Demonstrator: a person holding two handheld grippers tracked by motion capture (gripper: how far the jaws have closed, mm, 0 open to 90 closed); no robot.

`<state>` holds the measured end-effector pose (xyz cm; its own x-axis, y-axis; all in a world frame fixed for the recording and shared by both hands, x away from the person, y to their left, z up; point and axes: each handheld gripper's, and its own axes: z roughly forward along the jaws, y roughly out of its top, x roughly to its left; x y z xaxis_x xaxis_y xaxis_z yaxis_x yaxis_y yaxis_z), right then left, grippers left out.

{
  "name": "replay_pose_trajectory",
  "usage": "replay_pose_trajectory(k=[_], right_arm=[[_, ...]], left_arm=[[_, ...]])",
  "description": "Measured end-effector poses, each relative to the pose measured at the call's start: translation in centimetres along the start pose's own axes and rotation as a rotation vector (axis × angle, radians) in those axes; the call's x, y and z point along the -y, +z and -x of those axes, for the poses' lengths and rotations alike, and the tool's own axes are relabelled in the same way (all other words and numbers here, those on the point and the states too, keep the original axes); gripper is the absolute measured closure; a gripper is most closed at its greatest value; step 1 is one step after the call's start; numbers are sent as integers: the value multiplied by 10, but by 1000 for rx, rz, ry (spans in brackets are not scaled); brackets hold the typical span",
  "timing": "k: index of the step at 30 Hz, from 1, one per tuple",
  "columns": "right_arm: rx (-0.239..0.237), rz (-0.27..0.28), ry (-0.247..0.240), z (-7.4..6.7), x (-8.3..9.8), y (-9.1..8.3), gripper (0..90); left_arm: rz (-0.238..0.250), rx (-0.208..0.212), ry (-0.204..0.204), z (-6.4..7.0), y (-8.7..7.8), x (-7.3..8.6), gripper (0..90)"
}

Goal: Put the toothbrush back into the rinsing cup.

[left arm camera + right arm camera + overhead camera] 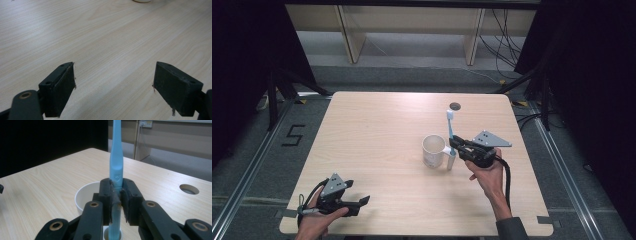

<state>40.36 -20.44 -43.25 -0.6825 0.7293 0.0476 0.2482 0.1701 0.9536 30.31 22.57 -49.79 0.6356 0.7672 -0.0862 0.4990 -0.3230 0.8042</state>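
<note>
Toothbrush (116, 160) stands upright, clamped in the right tool (117, 202), just beside the mug (433, 150); left tool (113, 87) gapes empty.

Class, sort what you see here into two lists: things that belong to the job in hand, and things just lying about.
In the job:
- toothbrush, upright, clamped in the right gripper
- mug, just beside it

Not in the job:
- left gripper, open over bare table
- round hole in the tabletop
- cables on the floor behind
</note>
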Motion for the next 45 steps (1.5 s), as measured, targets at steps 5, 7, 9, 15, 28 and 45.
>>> replay_pose_trajectory(k=[5,7,9,15,28,45], right_arm=[[4,-12,8,-1,4,-2,789],[1,-19,-1,0,5,-2,788],[-2,-35,5,0,6,-4,788],[15,-58,-24,1,8,-6,788],[16,-86,-13,1,17,-6,782],[38,-94,30,1,17,-12,437]], left_arm=[[1,0,2,0,0,0,167],[1,-4,0,1,0,0,167],[1,0,1,0,0,0,167],[0,-4,1,1,0,0,167],[1,-3,2,1,0,0,167],[0,-1,2,0,0,0,167]])
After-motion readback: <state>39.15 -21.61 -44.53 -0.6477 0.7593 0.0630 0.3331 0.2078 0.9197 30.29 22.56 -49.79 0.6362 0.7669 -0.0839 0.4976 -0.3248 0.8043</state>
